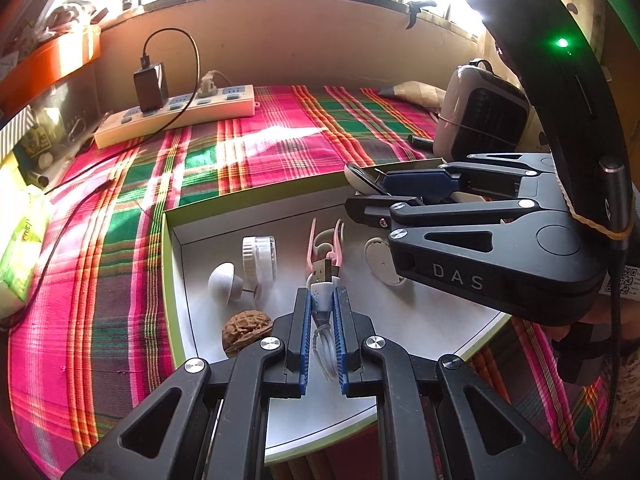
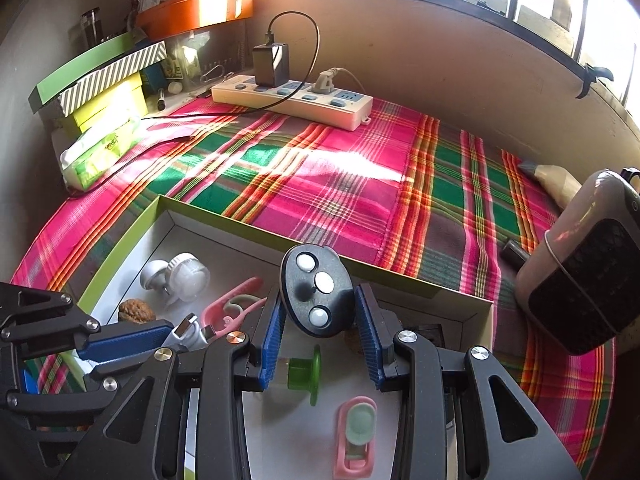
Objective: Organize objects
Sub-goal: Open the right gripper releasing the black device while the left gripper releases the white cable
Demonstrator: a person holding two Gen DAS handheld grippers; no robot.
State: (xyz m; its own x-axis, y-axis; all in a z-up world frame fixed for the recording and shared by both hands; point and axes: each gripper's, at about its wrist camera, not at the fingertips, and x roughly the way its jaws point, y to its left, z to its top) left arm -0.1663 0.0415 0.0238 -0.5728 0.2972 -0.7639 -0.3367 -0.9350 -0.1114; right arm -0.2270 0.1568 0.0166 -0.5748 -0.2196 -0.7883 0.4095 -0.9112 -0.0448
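Observation:
A shallow white tray with a green rim [image 1: 170, 216] [image 2: 132, 224] lies on the plaid cloth. My left gripper [image 1: 322, 300] is shut on a white USB cable plug [image 1: 322, 284] and holds it over the tray; the plug also shows in the right wrist view [image 2: 188, 332]. My right gripper [image 2: 318, 312] [image 1: 362, 188] is shut on a black oval device with three white buttons [image 2: 316, 292], held above the tray's far side. In the tray lie a walnut [image 1: 246, 330], a white jar [image 1: 259, 256], a white knob [image 1: 224, 280], a pink clip [image 1: 324, 244], a green spool [image 2: 306, 372] and a pink holder [image 2: 356, 436].
A white power strip [image 1: 176, 114] with a black charger stands at the back. A grey and black speaker-like device [image 2: 580, 276] stands at the right. A tissue pack [image 2: 100, 148] and stacked boxes [image 2: 104, 80] sit at the left. A wall and window close the back.

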